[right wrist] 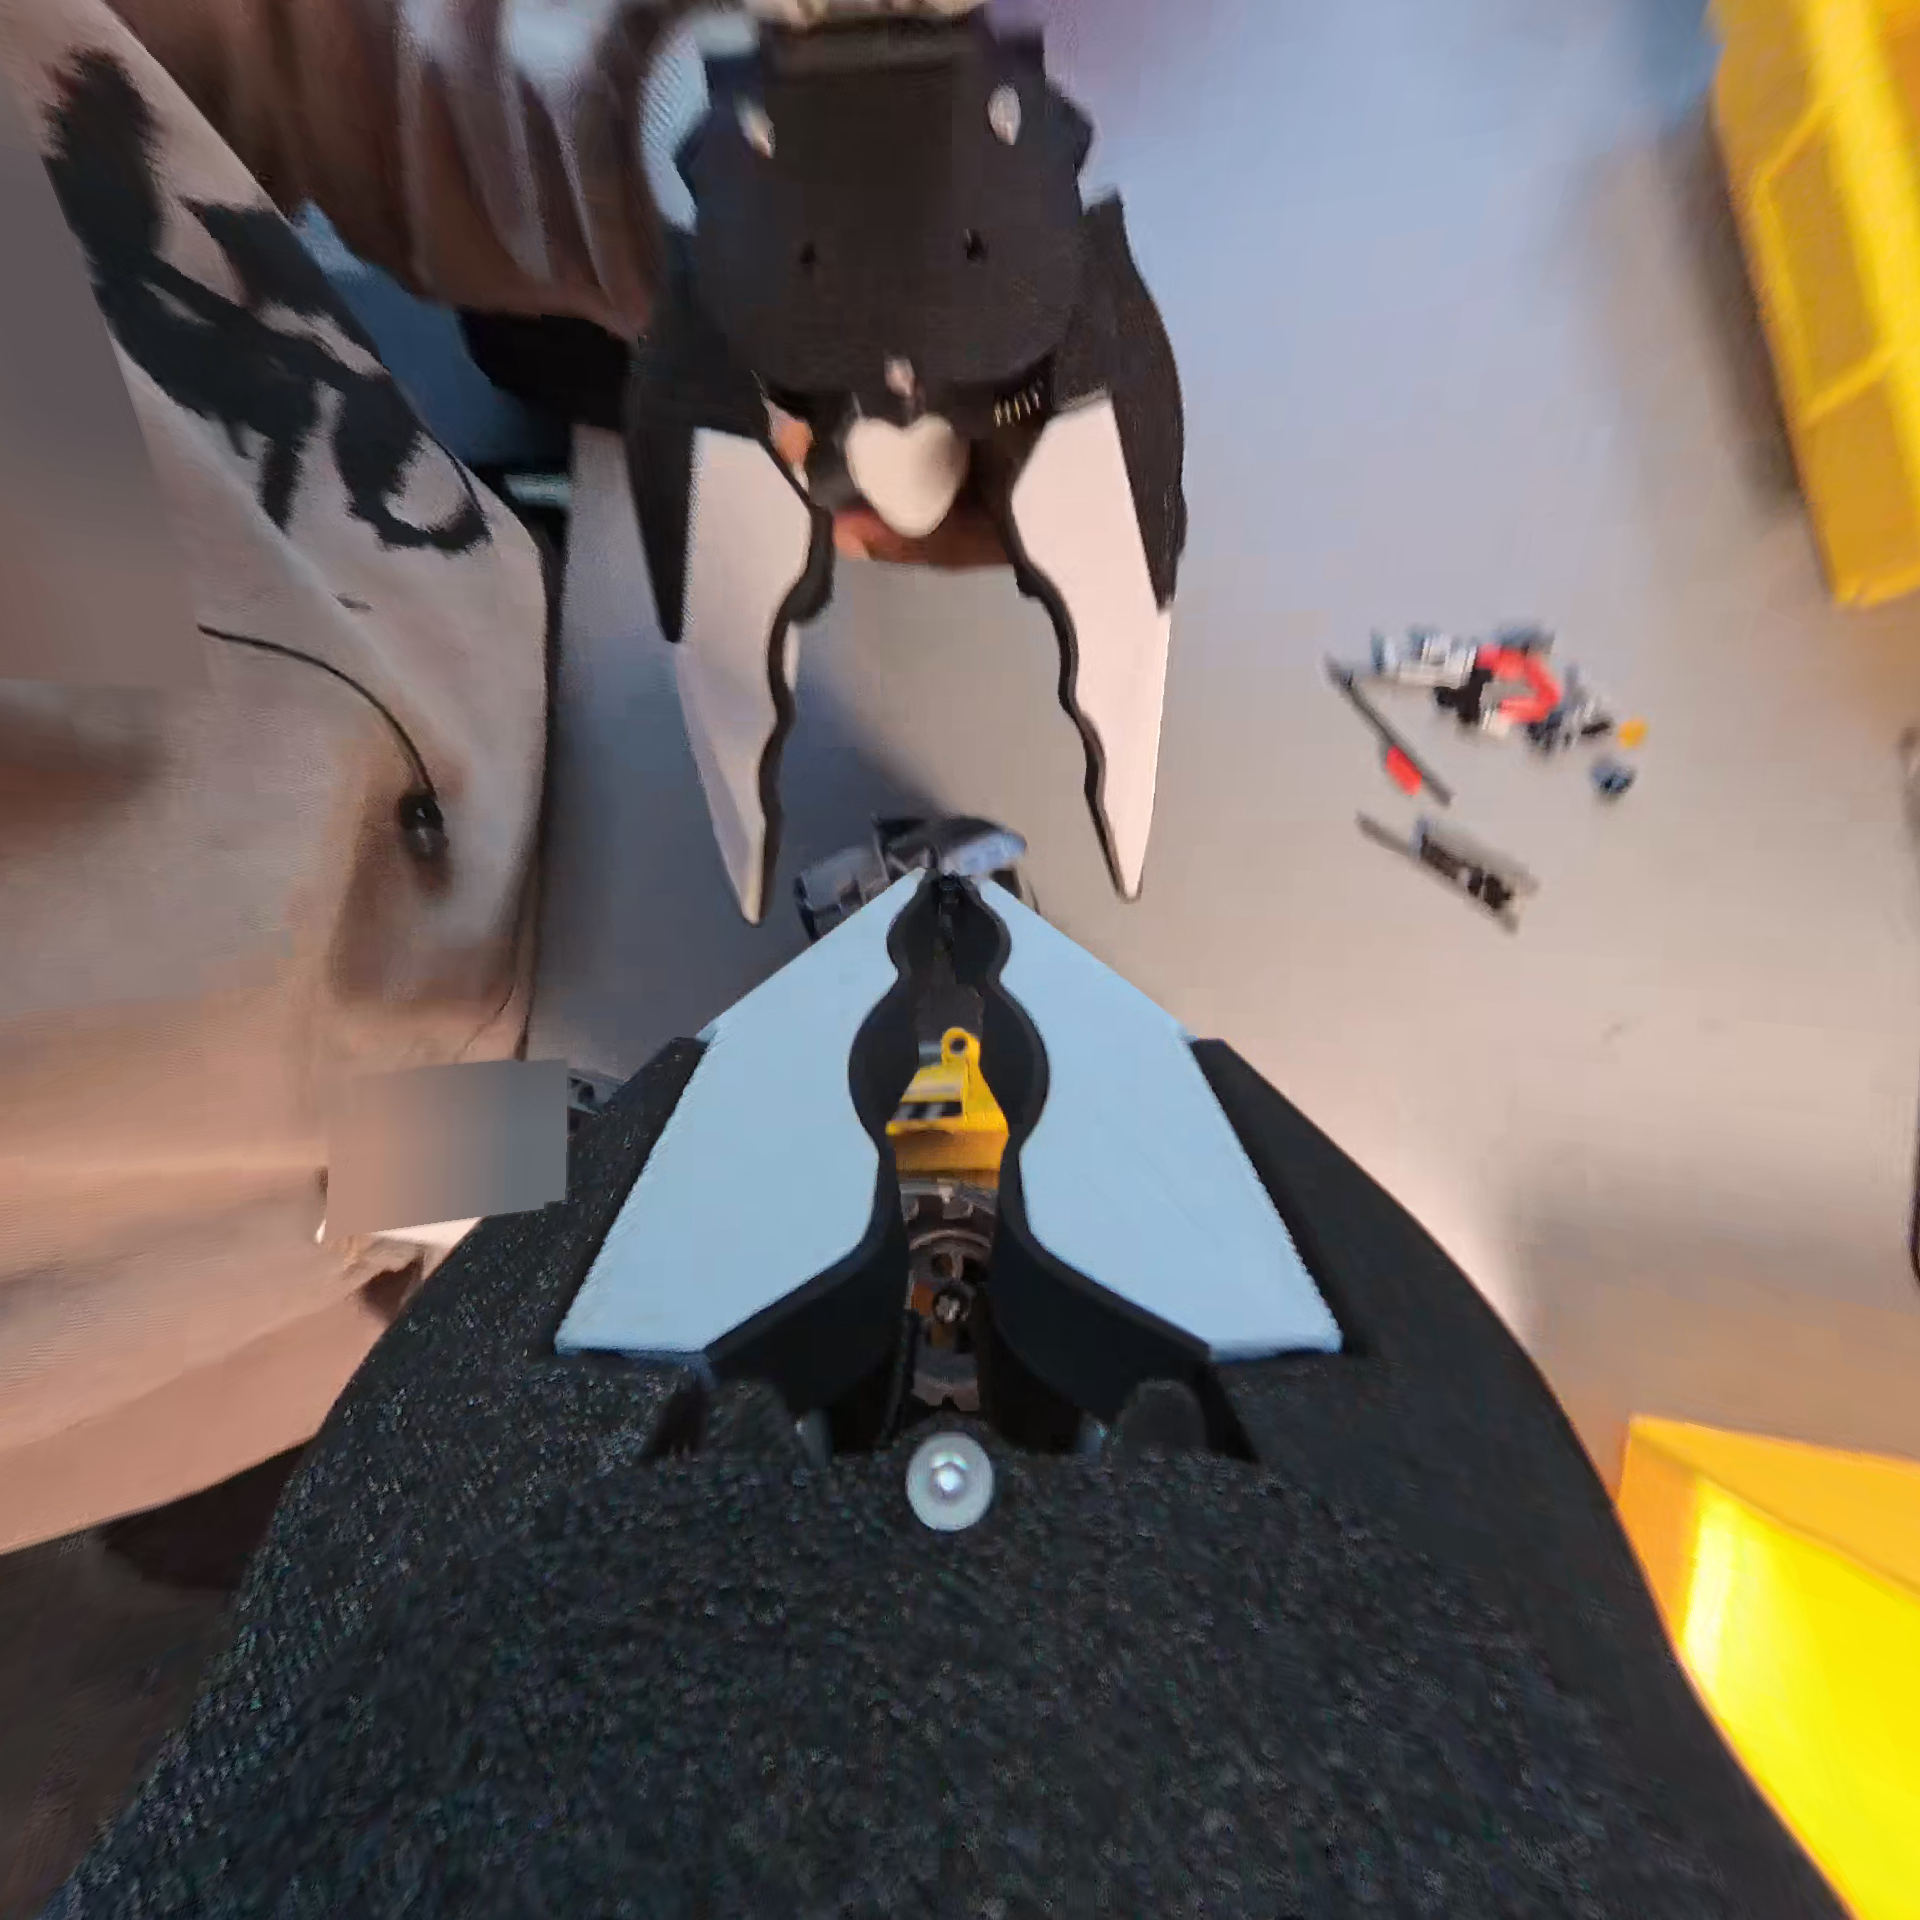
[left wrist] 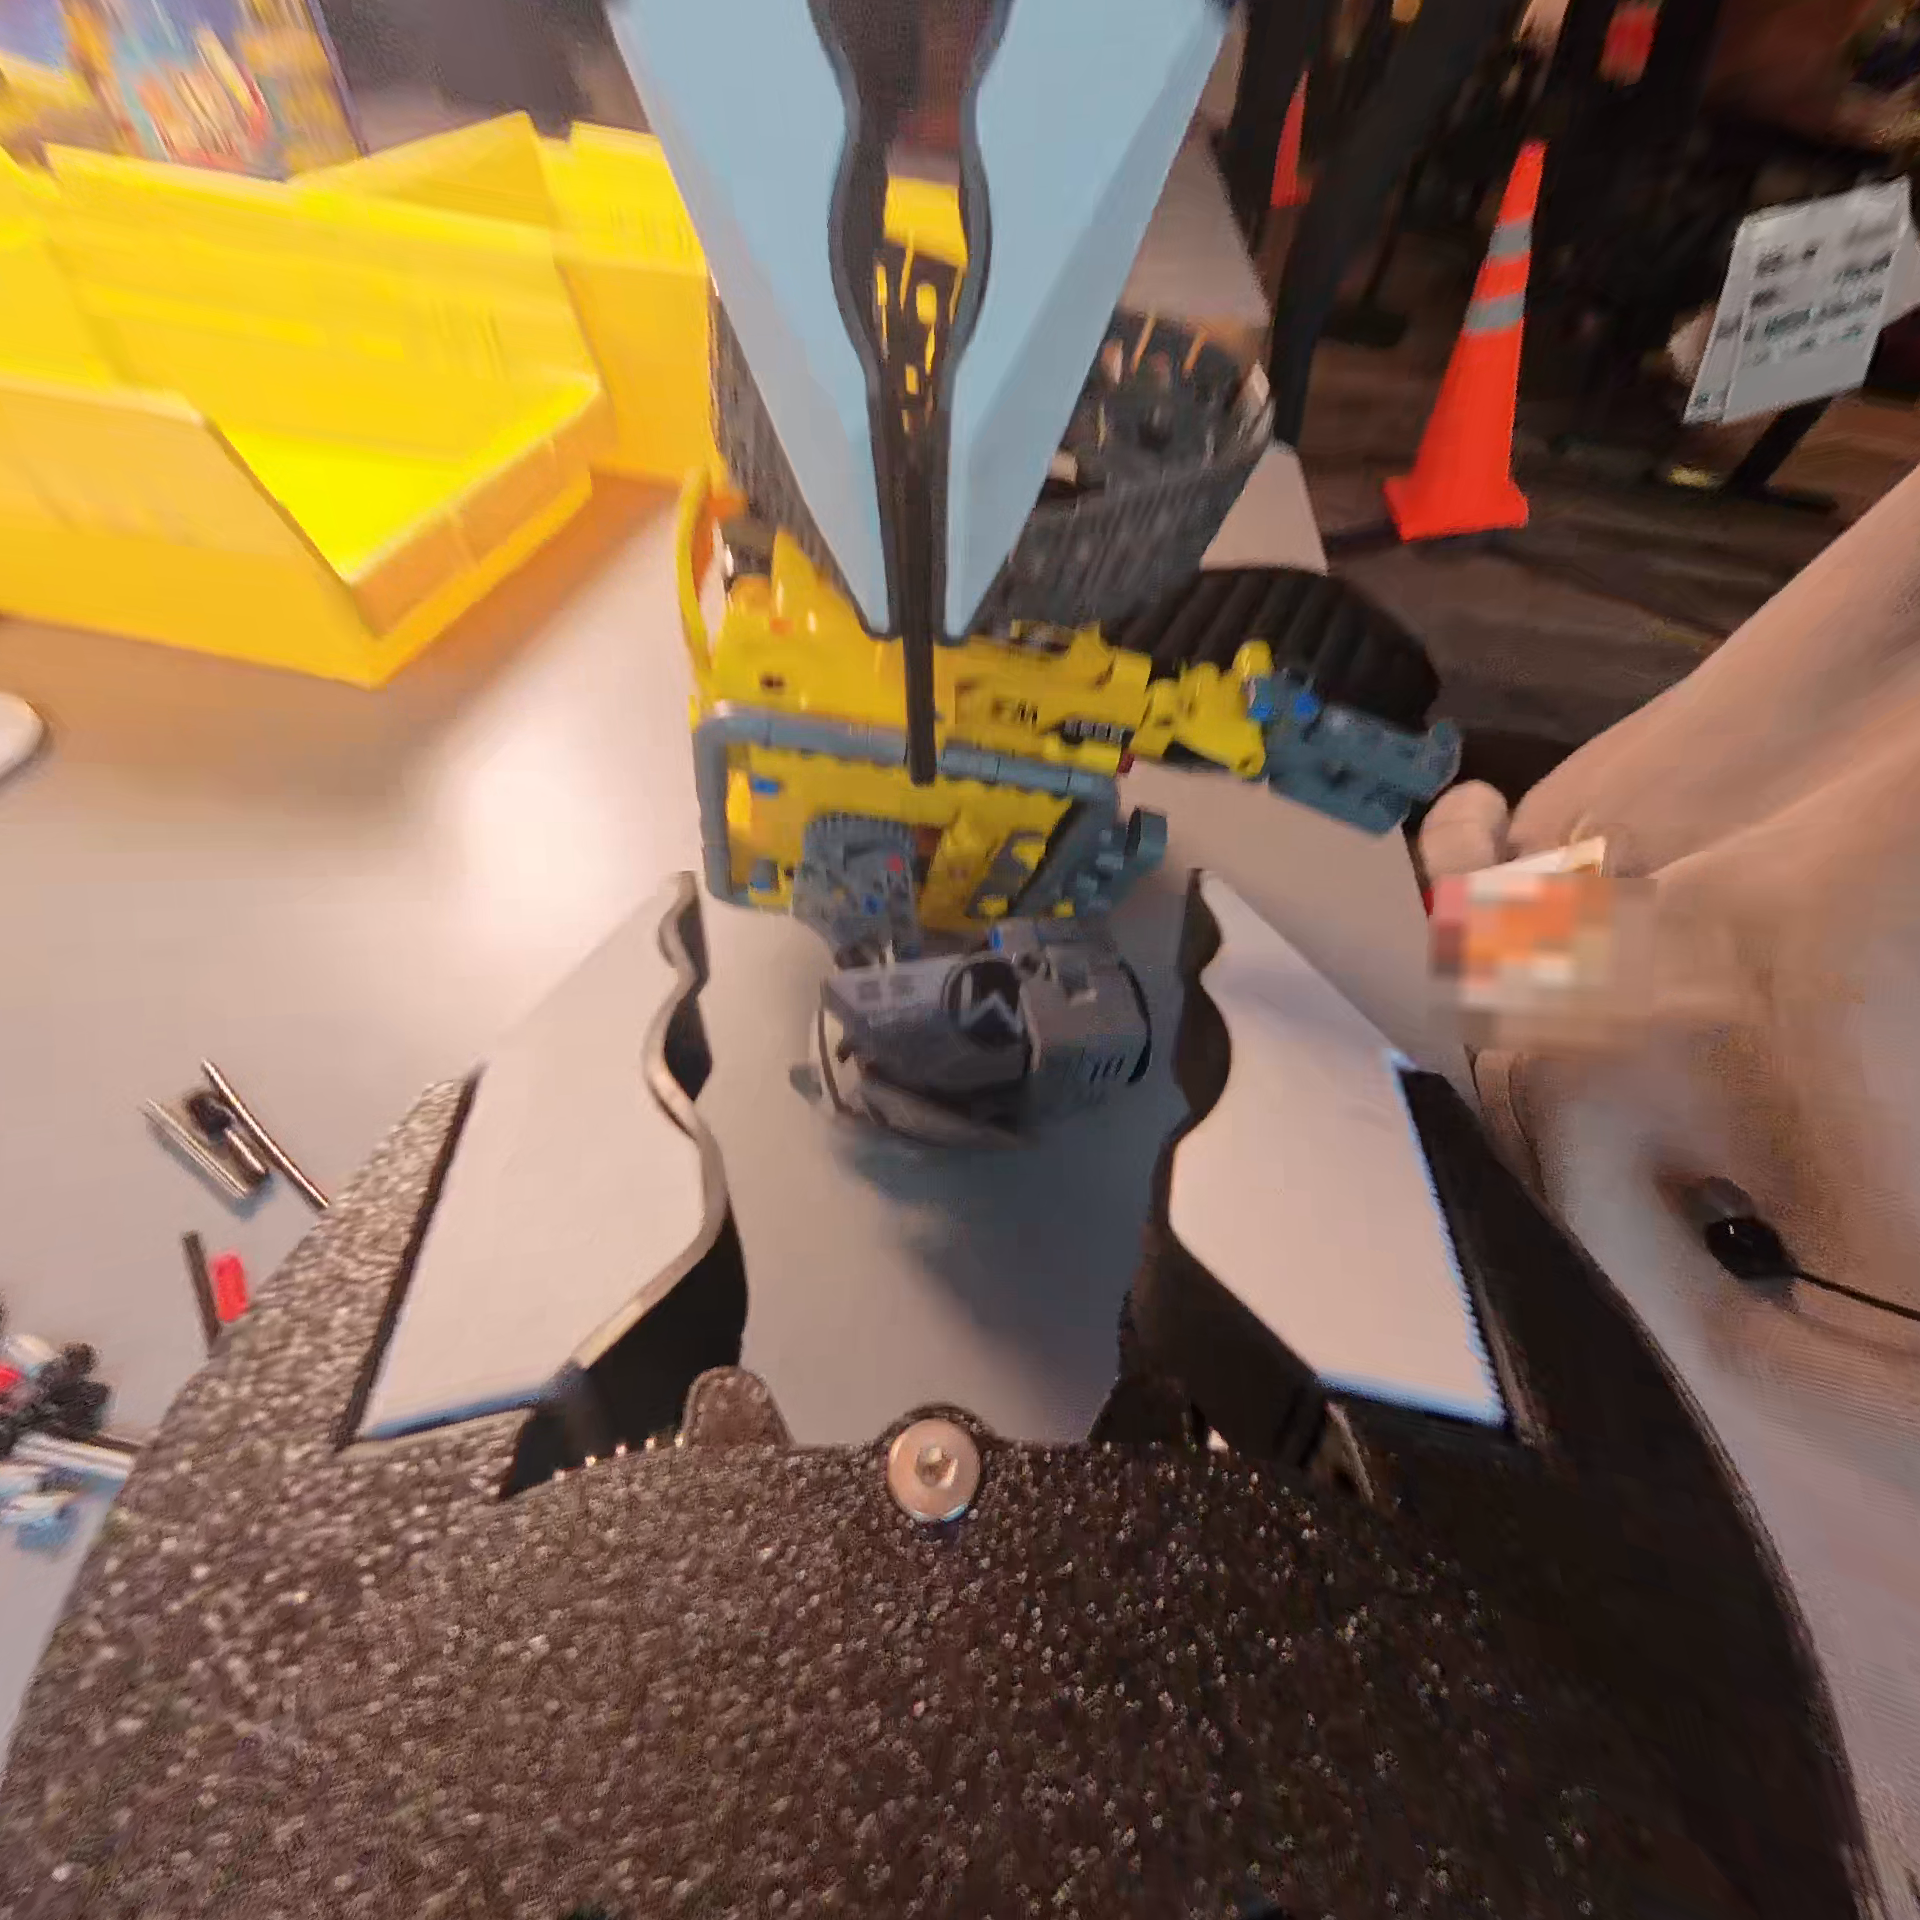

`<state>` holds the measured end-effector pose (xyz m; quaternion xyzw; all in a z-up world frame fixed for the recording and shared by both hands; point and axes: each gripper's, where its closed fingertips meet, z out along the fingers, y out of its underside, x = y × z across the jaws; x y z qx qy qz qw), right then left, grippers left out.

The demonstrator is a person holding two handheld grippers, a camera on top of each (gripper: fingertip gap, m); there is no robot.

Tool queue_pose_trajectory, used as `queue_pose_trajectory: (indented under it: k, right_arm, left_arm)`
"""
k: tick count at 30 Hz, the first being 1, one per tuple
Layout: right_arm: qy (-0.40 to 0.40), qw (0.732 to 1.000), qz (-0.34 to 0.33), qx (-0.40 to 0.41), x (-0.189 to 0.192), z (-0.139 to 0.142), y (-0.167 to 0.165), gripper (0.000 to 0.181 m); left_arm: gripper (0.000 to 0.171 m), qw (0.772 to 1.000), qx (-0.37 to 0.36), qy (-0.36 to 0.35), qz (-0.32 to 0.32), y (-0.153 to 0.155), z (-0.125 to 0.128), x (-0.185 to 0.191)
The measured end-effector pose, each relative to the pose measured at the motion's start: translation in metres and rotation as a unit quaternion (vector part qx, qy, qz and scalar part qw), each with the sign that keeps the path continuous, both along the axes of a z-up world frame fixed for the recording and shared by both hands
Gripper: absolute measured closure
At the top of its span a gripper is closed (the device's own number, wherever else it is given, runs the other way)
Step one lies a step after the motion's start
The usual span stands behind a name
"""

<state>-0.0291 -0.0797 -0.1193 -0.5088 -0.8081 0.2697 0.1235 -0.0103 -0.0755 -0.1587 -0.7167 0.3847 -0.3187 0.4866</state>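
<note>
Both views motion-blurred. My right gripper (right wrist: 948,894) blocks most of the yellow brick model (right wrist: 951,1117); I only see slivers through the finger gap. Small loose parts (right wrist: 1475,717) too smeared to identify. Yellow bins (left wrist: 312,416) cut off at frame edge. Grey piece (left wrist: 977,1023) unclear.

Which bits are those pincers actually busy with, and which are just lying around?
In use: right gripper, shut on black rod; yellow brick model; open left gripper beside it.
Lying about: yellow bins, loose small parts, orange cone.
</note>
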Motion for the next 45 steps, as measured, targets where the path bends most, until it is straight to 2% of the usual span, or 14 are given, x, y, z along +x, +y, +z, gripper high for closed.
queue_pose_trajectory:
  k: [2, 5, 6, 10, 16, 20, 25, 29, 32, 35, 37, 39, 42, 45]
  right_arm:
    - [0.049, 0.999, 0.0, -0.024, -0.009, 0.011, -0.008, 0.179]
    - [0.064, 0.998, 0.016, -0.005, -0.01, 0.008, -0.014, 0.179]
    - [0.064, 0.998, 0.015, -0.013, -0.01, 0.007, -0.017, 0.179]
    - [0.073, 0.997, 0.04, -0.001, -0.007, 0.009, -0.02, 0.178]
    - [0.077, 0.969, 0.193, 0.133, 0.003, 0.006, -0.034, 0.176]
    - [0.077, 0.948, 0.255, 0.173, 0.006, 0.003, -0.042, 0.175]
    - [0.059, 0.94, 0.286, 0.176, 0.011, 0.001, -0.048, 0.178]
    - [0.046, 0.945, 0.276, 0.169, 0.011, 0.003, -0.047, 0.179]
    - [0.031, 0.956, 0.238, 0.166, 0.007, 0.006, -0.035, 0.18]
    - [-0.015, 0.963, 0.198, 0.18, 0.007, 0.001, -0.007, 0.18]
    - [-0.07, 0.962, 0.182, 0.189, 0.011, -0.01, 0.007, 0.179]
    - [-0.127, 0.955, 0.173, 0.205, 0.016, -0.024, 0.017, 0.178]
    - [-0.191, 0.945, 0.157, 0.213, 0.018, -0.038, 0.02, 0.179]
    - [-0.243, 0.933, 0.151, 0.218, 0.022, -0.045, 0.019, 0.179]
  left_arm:
    - [0.104, 0.998, 0.065, -0.018, 0.014, 0.0, 0.018, 0.001]
    - [0.158, 0.988, 0.151, -0.013, 0.044, -0.002, 0.035, 0.001]
    - [0.167, 0.986, 0.159, -0.001, 0.051, -0.001, 0.035, 0.0]
    - [0.17, 0.99, 0.138, -0.011, 0.018, -0.008, 0.037, 0.0]
    - [0.171, 0.993, 0.053, -0.055, -0.086, -0.032, 0.03, 0.012]
    - [0.171, 0.99, 0.023, -0.07, -0.124, -0.042, 0.027, 0.017]
    - [0.17, 0.987, 0.013, -0.07, -0.145, -0.049, 0.025, 0.02]
    - [0.17, 0.987, 0.013, -0.077, -0.142, -0.048, 0.028, 0.02]
    - [0.165, 0.991, 0.039, -0.074, -0.101, -0.036, 0.032, 0.011]
    - [0.097, 0.997, 0.052, -0.023, -0.055, -0.021, 0.027, -0.007]
    - [0.071, 0.999, 0.032, 0.008, -0.04, -0.016, 0.011, -0.01]
    - [0.05, 0.997, -0.001, 0.066, -0.031, -0.013, -0.022, -0.004]
    - [0.049, 0.992, -0.032, 0.124, -0.01, -0.004, -0.063, 0.005]
    - [0.075, 0.987, -0.053, 0.153, -0.009, -0.001, -0.083, 0.012]
